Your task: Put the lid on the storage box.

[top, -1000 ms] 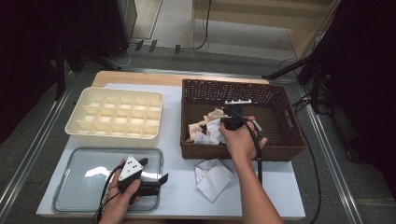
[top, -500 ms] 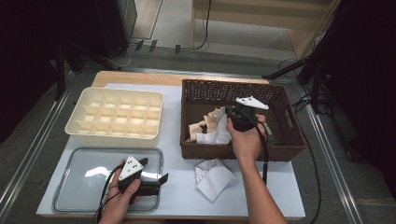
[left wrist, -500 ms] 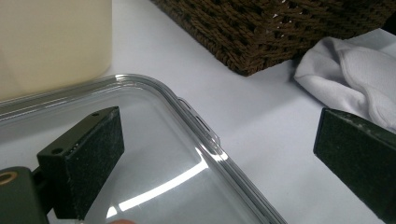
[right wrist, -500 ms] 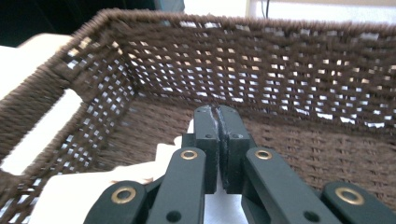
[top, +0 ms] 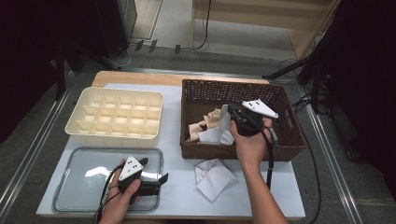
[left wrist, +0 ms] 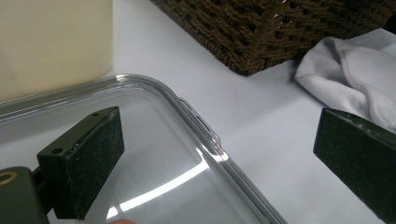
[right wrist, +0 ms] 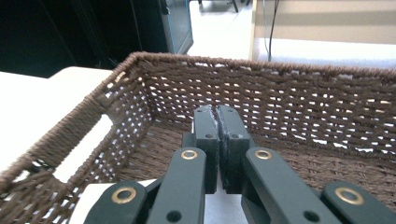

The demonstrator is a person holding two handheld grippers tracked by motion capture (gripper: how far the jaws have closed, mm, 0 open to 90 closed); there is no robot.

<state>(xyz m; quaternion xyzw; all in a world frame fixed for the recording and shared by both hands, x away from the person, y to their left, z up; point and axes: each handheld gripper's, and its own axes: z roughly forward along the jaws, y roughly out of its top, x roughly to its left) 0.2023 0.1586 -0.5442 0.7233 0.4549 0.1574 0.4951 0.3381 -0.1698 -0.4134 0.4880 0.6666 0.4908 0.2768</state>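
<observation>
Where the right gripper (top: 229,115) hangs inside the brown woven wicker basket (top: 280,98), its jaws are clamped on a white cloth (top: 215,134), whose pinched edge is hidden. Left gripper (top: 156,175) gapes empty over the clear plastic tray (top: 70,196). Another folded white cloth (top: 214,178) lies on the white tabletop (top: 173,112).

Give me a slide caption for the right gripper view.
Right claw shut above a white cloth, facing the far wall of a brown wicker basket.
</observation>
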